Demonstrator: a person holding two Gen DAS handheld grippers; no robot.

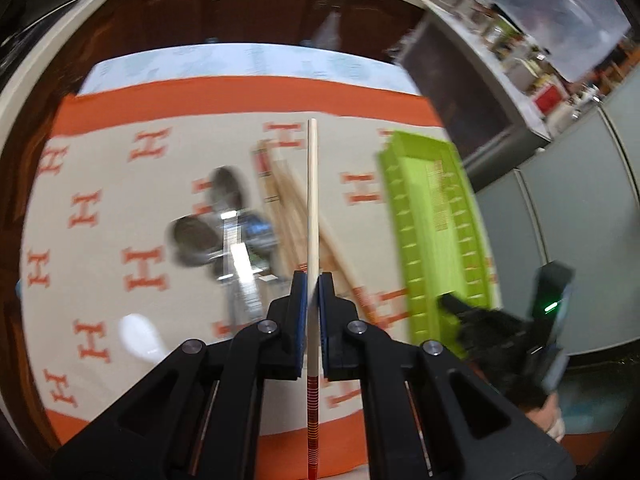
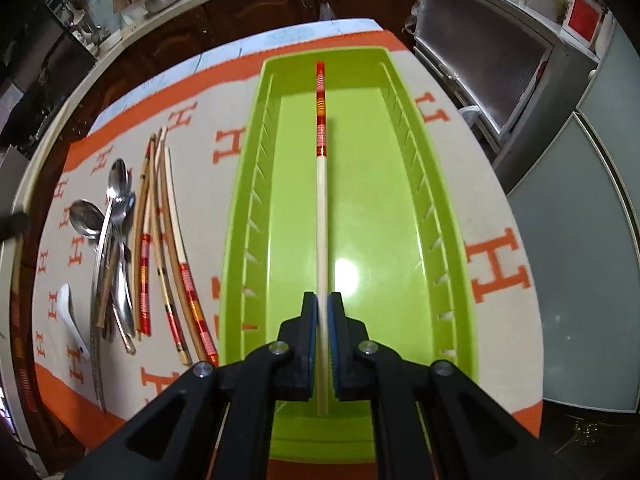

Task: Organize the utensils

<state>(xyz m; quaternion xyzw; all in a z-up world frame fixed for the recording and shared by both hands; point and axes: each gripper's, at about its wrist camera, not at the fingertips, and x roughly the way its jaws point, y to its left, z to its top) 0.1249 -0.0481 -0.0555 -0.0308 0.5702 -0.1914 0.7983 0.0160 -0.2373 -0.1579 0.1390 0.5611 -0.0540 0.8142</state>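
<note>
My left gripper (image 1: pixel 313 280) is shut on a pale chopstick (image 1: pixel 312 184) with a red banded end, held above the cloth and pointing away. Under it lie blurred metal spoons (image 1: pixel 224 224) and more chopsticks (image 1: pixel 292 204). My right gripper (image 2: pixel 322 300) is shut on another chopstick (image 2: pixel 321 200), red end far, held lengthwise over the middle of the green tray (image 2: pixel 452 216). Left of the tray lie several chopsticks (image 2: pixel 168 240), metal spoons (image 2: pixel 114 216) and a white ceramic spoon (image 2: pixel 68 312). In the left wrist view the right gripper's body (image 1: pixel 504 328) sits by the green tray (image 1: pixel 400 184).
A cream cloth with orange H marks (image 2: pixel 500 268) covers the table. Dark wooden cabinets (image 2: pixel 256 0) stand behind it, a grey cabinet (image 2: pixel 580 240) to the right. A white ceramic spoon (image 1: pixel 138 336) lies near the left gripper.
</note>
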